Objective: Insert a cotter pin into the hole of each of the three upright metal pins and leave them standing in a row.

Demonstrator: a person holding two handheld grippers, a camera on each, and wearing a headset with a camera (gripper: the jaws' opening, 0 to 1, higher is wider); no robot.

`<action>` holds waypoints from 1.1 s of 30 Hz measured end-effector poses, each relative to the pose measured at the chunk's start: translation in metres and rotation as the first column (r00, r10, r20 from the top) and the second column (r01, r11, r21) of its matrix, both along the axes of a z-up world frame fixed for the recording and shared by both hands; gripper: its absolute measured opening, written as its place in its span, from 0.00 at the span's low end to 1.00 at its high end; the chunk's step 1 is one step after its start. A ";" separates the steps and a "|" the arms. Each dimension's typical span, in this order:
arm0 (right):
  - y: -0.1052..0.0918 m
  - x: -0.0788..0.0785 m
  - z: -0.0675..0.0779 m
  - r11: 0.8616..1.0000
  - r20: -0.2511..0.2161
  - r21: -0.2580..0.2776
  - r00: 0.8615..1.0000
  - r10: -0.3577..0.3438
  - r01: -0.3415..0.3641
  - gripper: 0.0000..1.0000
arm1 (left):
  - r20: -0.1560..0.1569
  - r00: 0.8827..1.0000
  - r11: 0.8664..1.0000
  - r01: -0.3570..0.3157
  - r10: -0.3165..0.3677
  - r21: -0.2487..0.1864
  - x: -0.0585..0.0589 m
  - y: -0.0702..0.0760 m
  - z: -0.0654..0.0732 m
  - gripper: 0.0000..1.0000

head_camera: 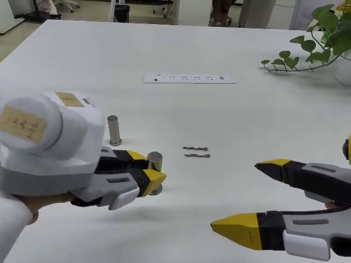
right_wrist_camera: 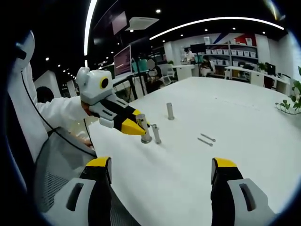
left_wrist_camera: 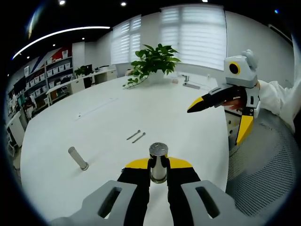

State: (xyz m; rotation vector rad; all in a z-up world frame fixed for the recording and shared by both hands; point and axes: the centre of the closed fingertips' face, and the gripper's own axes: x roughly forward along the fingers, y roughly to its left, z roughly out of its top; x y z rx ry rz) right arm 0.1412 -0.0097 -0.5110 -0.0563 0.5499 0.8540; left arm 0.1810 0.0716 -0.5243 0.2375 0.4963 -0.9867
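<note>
A short upright metal pin [head_camera: 155, 160] [left_wrist_camera: 158, 151] stands on the white table between the yellow-tipped jaws of my left gripper [head_camera: 149, 167] [left_wrist_camera: 158, 165], which is shut on it. Farther back, a second metal pin [head_camera: 113, 130] [left_wrist_camera: 77, 158] stands free. In the right gripper view, a thin third pin [right_wrist_camera: 156, 134] stands just beside the held pin [right_wrist_camera: 143, 128]. Two cotter pins [head_camera: 196, 152] [right_wrist_camera: 205, 139] lie side by side mid-table. My right gripper [head_camera: 241, 194] [right_wrist_camera: 161, 163] hovers wide open at the lower right, holding nothing.
A white power strip [head_camera: 189, 79] lies flat farther back on the table. A potted green plant [head_camera: 321, 38] trails leaves over the far right corner. A grey mesh chair [left_wrist_camera: 263, 165] sits off the table's near edge.
</note>
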 end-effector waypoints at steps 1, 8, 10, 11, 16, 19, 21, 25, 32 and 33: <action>0.000 0.000 0.000 1.000 -0.001 0.000 1.000 0.000 0.000 0.85 | -0.006 1.000 1.000 -0.002 0.002 0.001 0.000 -0.002 -0.003 0.09; -0.002 0.000 -0.002 1.000 -0.009 -0.002 1.000 -0.001 0.001 0.85 | -0.042 0.999 1.000 -0.028 0.029 0.009 0.001 -0.008 -0.018 0.09; -0.002 0.001 -0.002 1.000 -0.008 -0.001 1.000 -0.003 0.003 0.85 | -0.058 0.998 0.999 -0.028 0.029 0.019 -0.001 -0.009 -0.023 0.09; -0.002 0.001 -0.002 1.000 -0.007 -0.001 1.000 -0.003 0.003 0.85 | -0.069 0.997 0.999 -0.032 0.034 0.017 -0.002 -0.010 -0.025 0.09; -0.001 0.002 -0.002 1.000 -0.007 -0.002 1.000 0.004 -0.004 0.85 | -0.082 0.996 0.999 -0.029 0.031 0.034 -0.007 -0.015 -0.035 0.09; -0.001 0.001 -0.002 1.000 -0.008 -0.001 1.000 0.008 -0.008 0.85 | -0.100 0.995 0.999 -0.024 0.028 0.041 -0.008 -0.018 -0.041 0.09; -0.001 0.000 -0.003 1.000 -0.011 -0.001 1.000 0.010 -0.010 0.85 | -0.106 0.994 0.999 -0.020 0.025 0.046 -0.009 -0.019 -0.043 0.09; -0.001 -0.001 -0.004 1.000 -0.016 0.002 1.000 0.012 -0.012 0.85 | -0.110 0.994 0.998 -0.024 0.030 0.050 -0.009 -0.021 -0.045 0.09; -0.003 -0.001 -0.003 1.000 -0.013 0.008 1.000 0.009 -0.009 0.84 | -0.106 0.994 0.997 -0.028 0.035 0.073 -0.008 -0.020 -0.051 0.09; -0.003 -0.001 -0.003 1.000 -0.014 0.008 1.000 0.008 -0.008 0.84 | -0.102 0.994 0.996 -0.029 0.037 0.083 -0.008 -0.019 -0.052 0.09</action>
